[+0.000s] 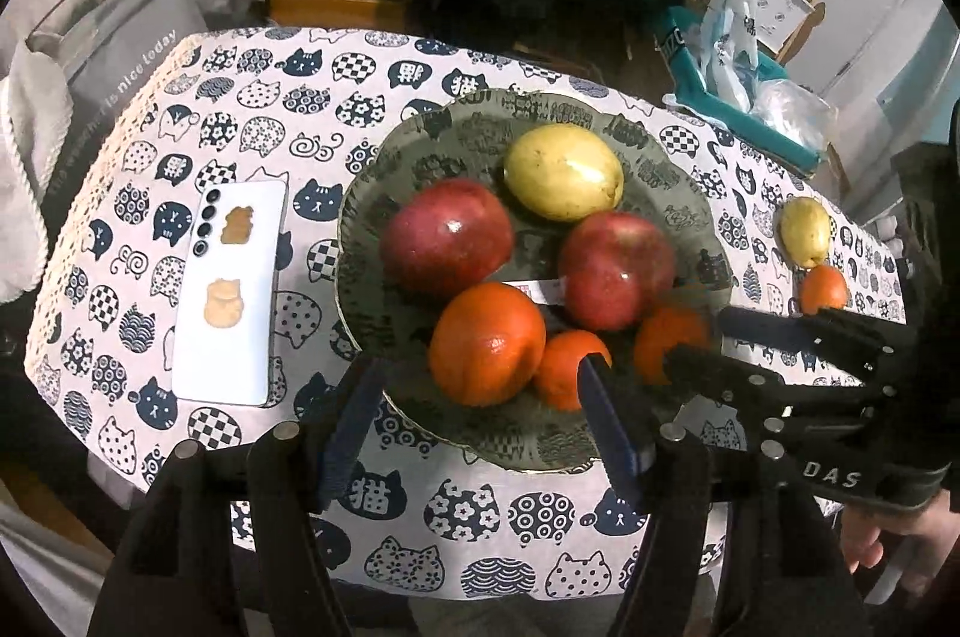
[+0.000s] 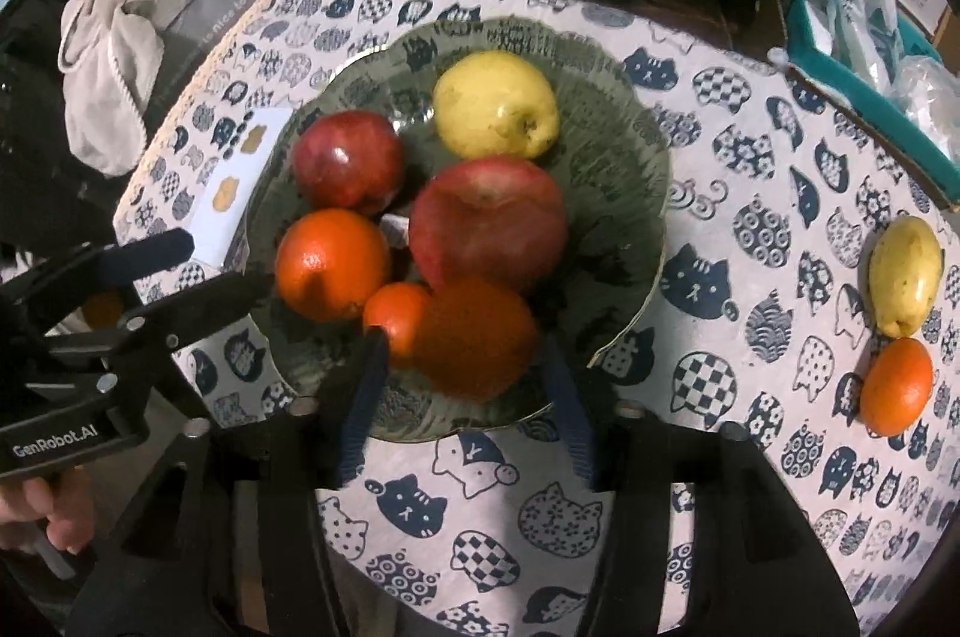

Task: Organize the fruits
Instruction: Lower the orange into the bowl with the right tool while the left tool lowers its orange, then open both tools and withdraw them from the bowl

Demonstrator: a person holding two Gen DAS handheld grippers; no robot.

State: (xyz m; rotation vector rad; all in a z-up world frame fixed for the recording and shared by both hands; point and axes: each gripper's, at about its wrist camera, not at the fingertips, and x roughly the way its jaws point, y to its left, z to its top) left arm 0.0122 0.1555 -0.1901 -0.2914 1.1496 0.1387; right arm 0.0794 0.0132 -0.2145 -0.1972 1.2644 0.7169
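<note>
A dark patterned plate [image 1: 420,156] [image 2: 624,193] on the cat-print cloth holds two red apples [image 1: 447,235] [image 1: 615,268], a yellow pear [image 1: 564,172] and several oranges [image 1: 486,343]. My right gripper [image 2: 462,337] [image 1: 690,331] is over the plate's near rim, jaws on either side of a blurred orange [image 2: 474,337] [image 1: 666,337]. My left gripper [image 1: 480,391] [image 2: 228,259] is open and empty at the plate's near edge. Another pear [image 2: 903,274] [image 1: 804,229] and orange [image 2: 897,385] [image 1: 823,287] lie on the cloth to the right.
A white phone [image 1: 231,289] [image 2: 231,193] lies left of the plate. A grey bag and clothing [image 1: 102,54] sit at the far left edge. A teal box with plastic bags [image 1: 738,72] stands at the far right.
</note>
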